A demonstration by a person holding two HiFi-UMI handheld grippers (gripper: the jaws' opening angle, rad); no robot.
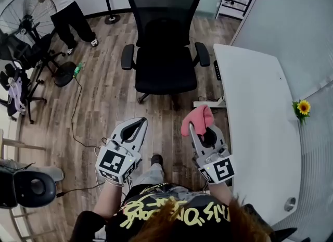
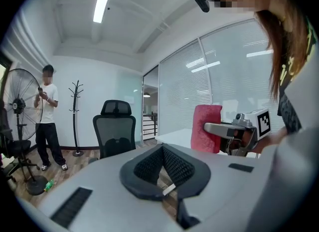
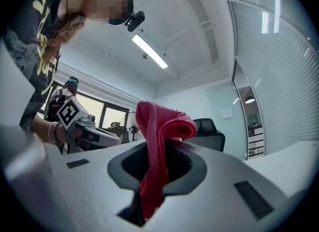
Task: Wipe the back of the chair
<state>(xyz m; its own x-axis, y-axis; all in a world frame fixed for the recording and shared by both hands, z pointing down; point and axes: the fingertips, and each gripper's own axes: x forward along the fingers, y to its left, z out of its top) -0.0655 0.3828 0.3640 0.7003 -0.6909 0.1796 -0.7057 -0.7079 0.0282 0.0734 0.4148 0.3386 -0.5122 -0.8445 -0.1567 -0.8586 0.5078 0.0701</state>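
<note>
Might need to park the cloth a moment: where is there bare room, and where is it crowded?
The white desk is almost all bare, from its chair-side edge to the sunflower. The wood floor between chair and black cable is open. Left of the cable is crowded: fan, black stands, a person.

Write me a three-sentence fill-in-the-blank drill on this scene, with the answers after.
1. The pink cloth is clamped in the hand-held gripper on the person's ____ side.
2. The other hand-held gripper, jaws together, holds ____.
3. The office chair is ____ in colour.
Answers: right; nothing; black.
</note>
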